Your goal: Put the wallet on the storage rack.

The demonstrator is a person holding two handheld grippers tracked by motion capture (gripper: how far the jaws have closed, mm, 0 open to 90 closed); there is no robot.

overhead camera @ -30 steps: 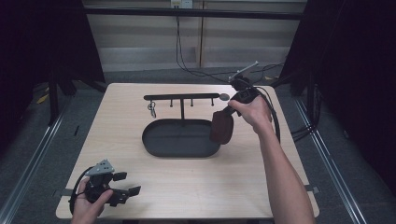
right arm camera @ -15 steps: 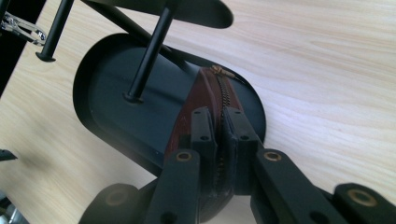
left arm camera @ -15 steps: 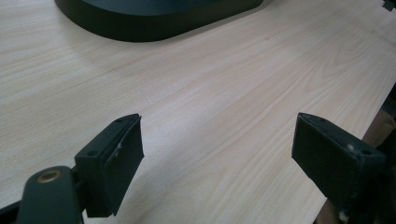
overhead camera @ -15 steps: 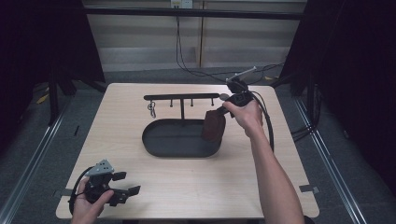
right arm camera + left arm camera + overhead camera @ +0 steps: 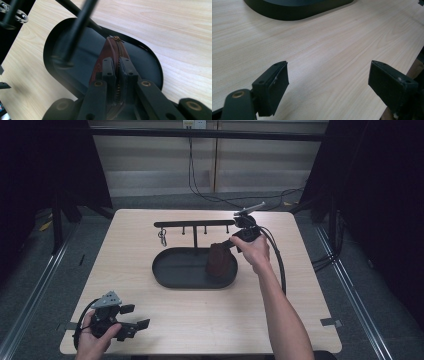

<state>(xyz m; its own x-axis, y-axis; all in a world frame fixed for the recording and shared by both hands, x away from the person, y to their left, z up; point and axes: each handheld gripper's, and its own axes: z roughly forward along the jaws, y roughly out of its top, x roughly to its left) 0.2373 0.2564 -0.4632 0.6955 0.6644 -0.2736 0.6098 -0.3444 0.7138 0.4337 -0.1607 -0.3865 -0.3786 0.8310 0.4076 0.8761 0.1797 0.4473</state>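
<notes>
A brown zippered pouch [image 5: 220, 260] hangs from my right gripper [image 5: 231, 243], which is shut on its zipper edge [image 5: 117, 50]. The pouch is over the right end of the black oval tray [image 5: 175, 270], low above or touching its floor. In the right gripper view the two jaws press together on the pouch's top seam, with the tray [image 5: 150, 62] below. My left gripper [image 5: 137, 316] rests at the table's near left corner, held by a hand, jaws wide apart. Its pads [image 5: 278, 82] have only bare wood between them.
A black rack with a horizontal bar [image 5: 192, 224] and short pegs stands behind the tray. A key ring [image 5: 162, 237] hangs from its left end. A cable [image 5: 277, 260] trails from my right gripper. The light wooden table [image 5: 300, 310] has free room in front and right.
My right gripper has carried the pouch left and down, from beside the tray's right end to over the tray. The left gripper has stayed put.
</notes>
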